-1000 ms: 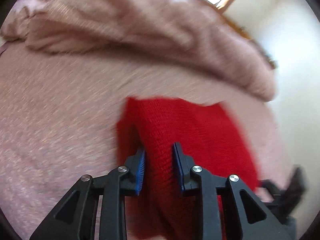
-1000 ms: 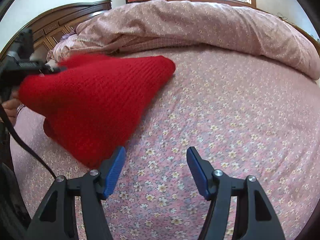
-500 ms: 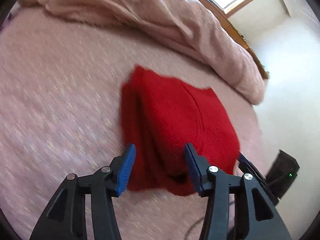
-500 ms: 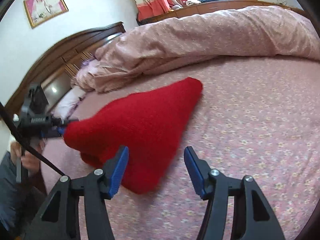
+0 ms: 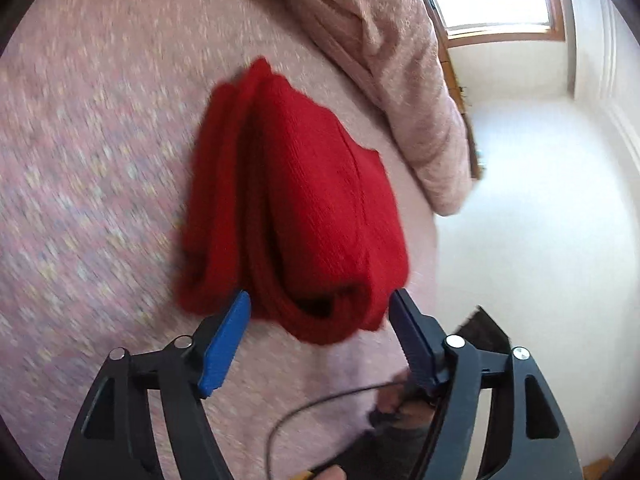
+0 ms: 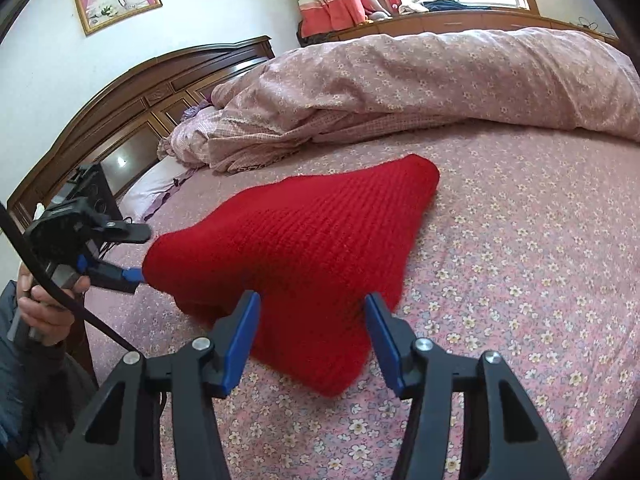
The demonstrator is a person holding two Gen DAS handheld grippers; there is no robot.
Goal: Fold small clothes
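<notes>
While the folded red knit (image 6: pixel 304 256) lies on the flowered bedsheet (image 6: pixel 520 264), the left gripper (image 5: pixel 320 308) sits at its near edge, jaws opening, pads clear of the cloth bulging between their tips. The right gripper (image 6: pixel 312 320) hovers over the knit's near corner, jaws closing but not pressing it. A rumpled quilt (image 6: pixel 440 80) lies beyond.

One red knit garment (image 6: pixel 304 248), two tools (image 6: pixel 310 336)
</notes>
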